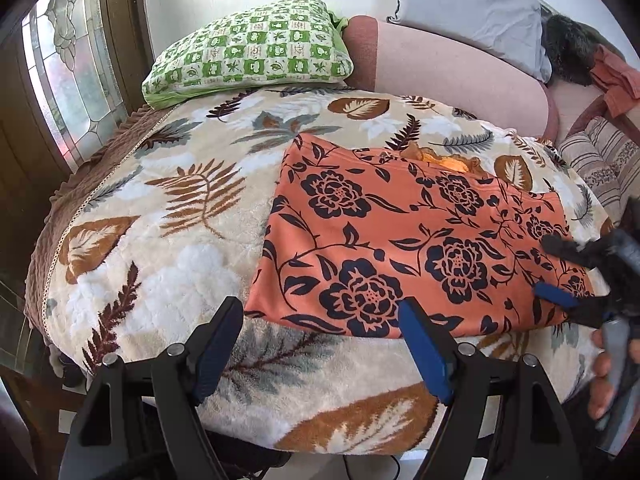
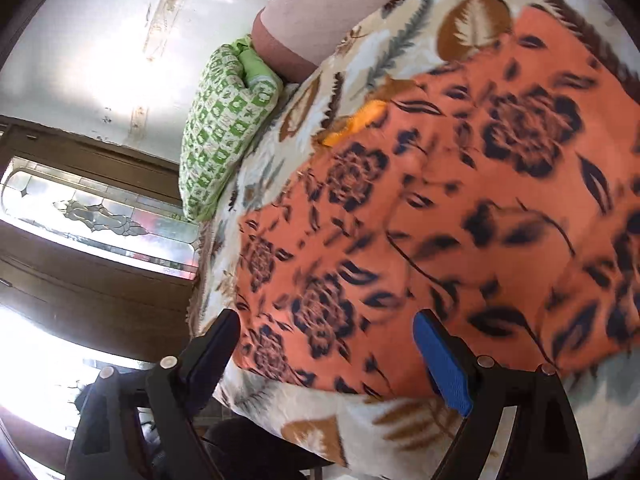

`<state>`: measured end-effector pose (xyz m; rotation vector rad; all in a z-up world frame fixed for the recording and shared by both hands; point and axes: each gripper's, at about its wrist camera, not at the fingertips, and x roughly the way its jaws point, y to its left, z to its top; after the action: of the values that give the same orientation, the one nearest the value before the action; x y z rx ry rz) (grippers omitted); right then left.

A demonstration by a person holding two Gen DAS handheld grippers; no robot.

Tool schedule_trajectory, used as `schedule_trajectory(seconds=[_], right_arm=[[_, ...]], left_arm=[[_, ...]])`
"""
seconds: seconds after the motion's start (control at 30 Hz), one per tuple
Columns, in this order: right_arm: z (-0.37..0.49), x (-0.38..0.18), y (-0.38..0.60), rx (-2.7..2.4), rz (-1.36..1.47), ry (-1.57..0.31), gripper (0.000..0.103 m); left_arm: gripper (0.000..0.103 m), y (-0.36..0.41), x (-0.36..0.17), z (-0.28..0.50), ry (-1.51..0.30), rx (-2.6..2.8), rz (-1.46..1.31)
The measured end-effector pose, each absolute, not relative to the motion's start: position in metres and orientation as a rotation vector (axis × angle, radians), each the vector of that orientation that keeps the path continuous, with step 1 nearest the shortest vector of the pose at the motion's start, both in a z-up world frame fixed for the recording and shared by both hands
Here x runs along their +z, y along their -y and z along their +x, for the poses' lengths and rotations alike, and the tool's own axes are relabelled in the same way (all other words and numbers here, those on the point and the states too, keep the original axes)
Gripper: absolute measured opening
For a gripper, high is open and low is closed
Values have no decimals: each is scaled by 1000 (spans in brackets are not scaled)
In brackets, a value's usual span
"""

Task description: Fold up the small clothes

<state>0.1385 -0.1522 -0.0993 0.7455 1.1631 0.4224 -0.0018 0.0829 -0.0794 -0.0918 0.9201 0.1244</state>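
An orange cloth with dark navy flowers (image 1: 400, 240) lies folded flat on the leaf-patterned blanket (image 1: 160, 220) of a bed. A yellow-orange garment (image 1: 452, 162) peeks out from under its far edge. My left gripper (image 1: 322, 312) hangs open over the cloth's near edge, with nothing between its fingers. My right gripper (image 1: 554, 268) comes in from the right over the cloth's near right corner, open, with a hand behind it. The right wrist view is blurred. There the right gripper (image 2: 326, 320) stands open just above the cloth (image 2: 460, 200), and the yellow garment (image 2: 360, 120) shows beyond.
A green checked pillow (image 1: 248, 52), a pink bolster (image 1: 440, 64) and a grey pillow (image 1: 468, 4) line the back of the bed. A striped cushion (image 1: 600, 160) and loose clothes (image 1: 612, 76) lie at the right. A leaded-glass window (image 1: 60, 72) is on the left.
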Motion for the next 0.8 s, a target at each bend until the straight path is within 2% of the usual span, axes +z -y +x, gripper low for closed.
schedule_trajectory(seconds=[0.1,0.3,0.4,0.47,0.67,0.8], right_arm=[[149,-131,155,379,765,-1237,90],[140,-89,143,450,664,-1114,91],[146,-118,142,411,659,-1209,97],[149,-128,147,407,704,-1213,97],[132,-73,158,456,636,-1079,97],[98,-76,194,386,745,-1052,97]], left_arm=[[80,-83,-75,-9,-912,132,-100],[80,-78,-69,-19,-900,148,-94],[80,-72,-69,-21,-903,145,-89],[80,-69,-68,-22,-908,134,-93],[80,-61,-67,-26,-895,120,-101],[80,-52,-74,-25,-893,115,-91]])
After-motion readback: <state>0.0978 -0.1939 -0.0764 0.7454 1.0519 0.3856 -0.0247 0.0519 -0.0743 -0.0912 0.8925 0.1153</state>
